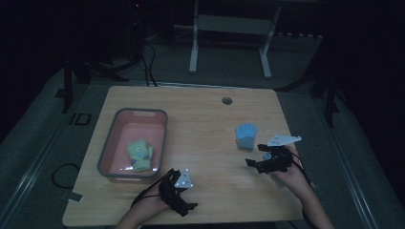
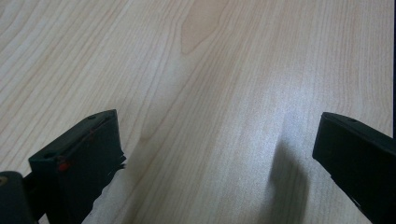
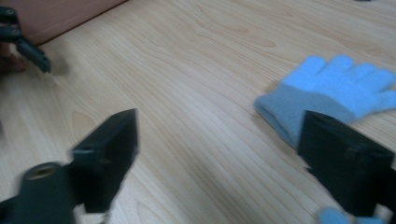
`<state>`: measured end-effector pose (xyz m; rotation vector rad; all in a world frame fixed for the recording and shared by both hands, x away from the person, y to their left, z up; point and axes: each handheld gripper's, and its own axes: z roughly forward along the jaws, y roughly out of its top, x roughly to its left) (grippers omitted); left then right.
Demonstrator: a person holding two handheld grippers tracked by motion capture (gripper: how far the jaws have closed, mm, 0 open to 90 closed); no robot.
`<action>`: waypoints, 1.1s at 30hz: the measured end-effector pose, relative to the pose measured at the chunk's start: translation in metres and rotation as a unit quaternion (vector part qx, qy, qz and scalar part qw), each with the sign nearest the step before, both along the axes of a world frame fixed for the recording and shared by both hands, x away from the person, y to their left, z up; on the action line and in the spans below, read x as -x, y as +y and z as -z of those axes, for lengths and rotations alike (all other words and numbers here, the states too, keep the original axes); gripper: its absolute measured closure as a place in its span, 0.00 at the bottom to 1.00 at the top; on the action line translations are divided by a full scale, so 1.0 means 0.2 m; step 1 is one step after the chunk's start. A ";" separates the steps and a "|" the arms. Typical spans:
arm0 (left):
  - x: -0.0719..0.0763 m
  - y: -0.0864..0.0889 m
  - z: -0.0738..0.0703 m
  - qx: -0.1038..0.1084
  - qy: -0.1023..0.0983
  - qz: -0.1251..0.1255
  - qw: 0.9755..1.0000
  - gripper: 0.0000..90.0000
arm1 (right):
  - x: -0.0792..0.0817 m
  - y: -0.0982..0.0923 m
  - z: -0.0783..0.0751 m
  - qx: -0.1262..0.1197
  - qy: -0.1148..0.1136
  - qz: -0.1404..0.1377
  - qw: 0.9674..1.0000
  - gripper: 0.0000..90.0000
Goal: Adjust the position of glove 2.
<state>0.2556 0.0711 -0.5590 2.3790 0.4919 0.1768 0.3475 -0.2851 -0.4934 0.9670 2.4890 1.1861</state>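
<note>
Blue glove next in line, as I brought my right tongs [image 1: 258, 155] up to it on the tabletop [image 1: 205, 124].

Both my tongs stood apart and empty. The blue glove [image 1: 246, 136] lay flat just beyond the right pair, its cuff [image 3: 292, 112] nearest one jaw; a green glove [image 1: 139, 155] already lay in the pink bin [image 1: 165, 138]. My left tongs [image 1: 184, 193] hovered beside that bin. I judged the next move called for closing on the cuff, then carrying it across.
</note>
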 end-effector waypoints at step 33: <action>0.01 0.02 0.00 0.004 -0.007 -0.001 1.000 0.02 | -0.54 0.05 0.09 0.097 0.019 0.046 0.994 0.59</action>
